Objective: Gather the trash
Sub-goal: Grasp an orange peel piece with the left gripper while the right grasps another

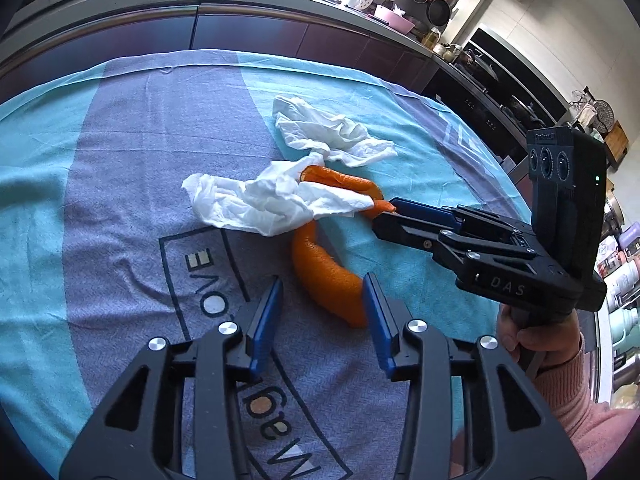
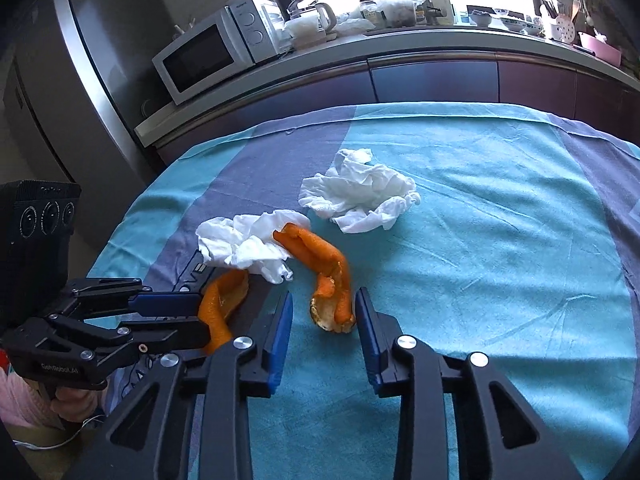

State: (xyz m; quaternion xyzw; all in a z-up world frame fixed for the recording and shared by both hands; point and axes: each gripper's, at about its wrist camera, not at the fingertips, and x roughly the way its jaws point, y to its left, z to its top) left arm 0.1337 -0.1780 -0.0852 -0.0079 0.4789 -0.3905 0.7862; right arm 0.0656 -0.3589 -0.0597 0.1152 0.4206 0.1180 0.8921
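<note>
An orange peel [image 2: 328, 276] lies on the cloth-covered tabletop [image 2: 500, 240], its curled end between the right gripper's [image 2: 323, 334] open fingers. A second peel [image 1: 328, 280] touches the left gripper's [image 1: 322, 316] open fingers; crumpled tissues [image 1: 332, 132] lie beyond.

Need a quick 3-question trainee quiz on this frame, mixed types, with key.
1. True or false: the left tongs grip a tissue.
2. How many crumpled tissues lie on the cloth? A one, B two, C four.
3. What lies between the fingers of the right tongs?

Key: 1 false, they stand open around peel. 2 B. 3 orange peel.
</note>
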